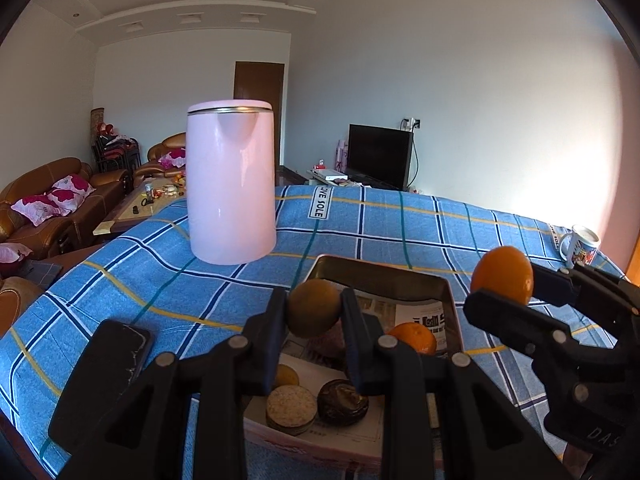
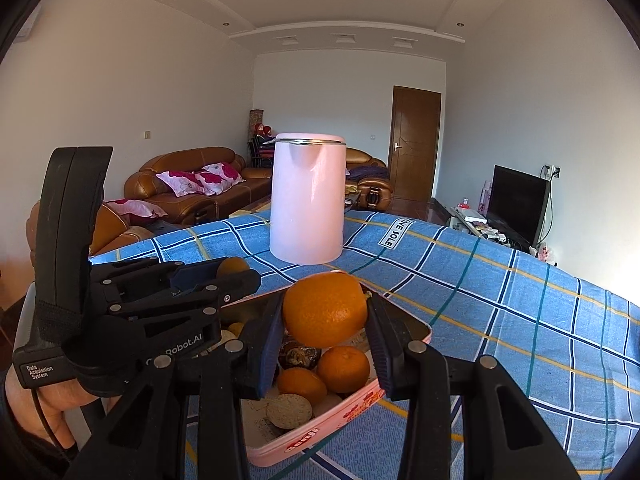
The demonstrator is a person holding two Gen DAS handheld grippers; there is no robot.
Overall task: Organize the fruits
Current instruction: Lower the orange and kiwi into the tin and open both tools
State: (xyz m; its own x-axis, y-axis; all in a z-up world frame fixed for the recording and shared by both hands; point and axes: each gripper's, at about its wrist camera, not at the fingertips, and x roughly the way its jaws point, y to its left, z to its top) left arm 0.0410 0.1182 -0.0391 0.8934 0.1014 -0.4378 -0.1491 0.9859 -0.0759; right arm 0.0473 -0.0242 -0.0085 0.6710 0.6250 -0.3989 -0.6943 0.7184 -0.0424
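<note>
Two grippers, fingers clamped on oranges over tin point(image 2: 416, 330); phone point(image 1: 108, 376), mug point(image 1: 580, 242) only in left view.

White walls enclose brown leather sofas point(image 2: 188, 184) far left, a wooden door point(image 2: 416, 142), and a television point(image 2: 518, 204) far right.

Glossy smooth pink kettle point(image 1: 232, 184) stands on woven checked cloth point(image 1: 400, 232) (metal tin point(image 1: 450, 312) lined with printed paper).

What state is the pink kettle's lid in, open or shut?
Shut. The pink kettle stands upright on the tablecloth, its lid flat on the metal rim.
</note>
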